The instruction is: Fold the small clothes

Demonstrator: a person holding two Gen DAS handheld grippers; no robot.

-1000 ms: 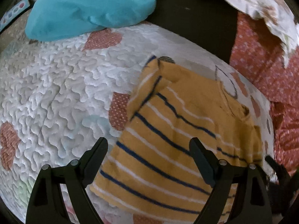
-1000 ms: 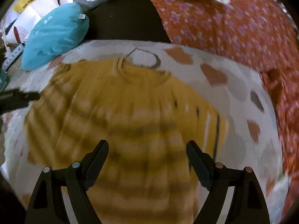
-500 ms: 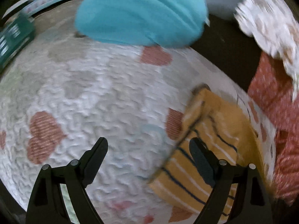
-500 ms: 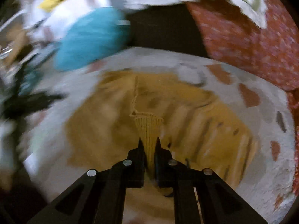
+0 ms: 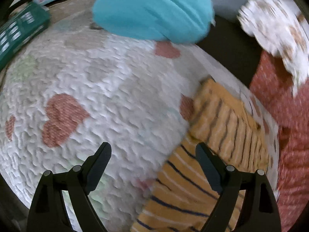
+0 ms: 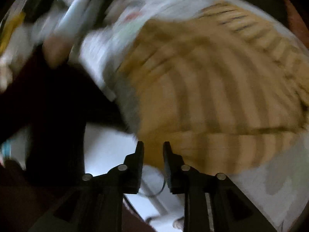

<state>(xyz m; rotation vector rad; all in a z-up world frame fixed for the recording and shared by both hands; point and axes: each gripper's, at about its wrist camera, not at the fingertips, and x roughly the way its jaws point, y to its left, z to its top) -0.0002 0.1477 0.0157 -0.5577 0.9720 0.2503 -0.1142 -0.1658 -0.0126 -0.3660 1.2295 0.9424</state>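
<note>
**Left wrist view: jaws wide over the quilt, striped top off to one side**

Left wrist view first, nearest to me: my left gripper (image 5: 152,150) stands with its jaws spread wide and nothing between them, over the white quilted blanket (image 5: 108,100) with its pink heart patches. Just past the finger on the picture's right lies the mustard striped top (image 5: 195,191), flat on the blanket, one part folded over so the stripes run two ways. Beyond it, at the far right, I see a red floral fabric (image 5: 285,104). Further back a teal cushion (image 5: 152,11) rests at the blanket's far edge, with a white patterned cloth (image 5: 274,23) at the upper right and a green box (image 5: 21,32) at the upper left.

From the right wrist the picture is heavily blurred. My right gripper (image 6: 153,146) has a narrow gap and its jaws are opening; I see no cloth pinched between them. The striped top (image 6: 212,89) spreads just beyond the fingertips, filling the middle and right of that view, on the same blanket (image 6: 260,189). Left of it is dark and I cannot tell what lies there.
</note>
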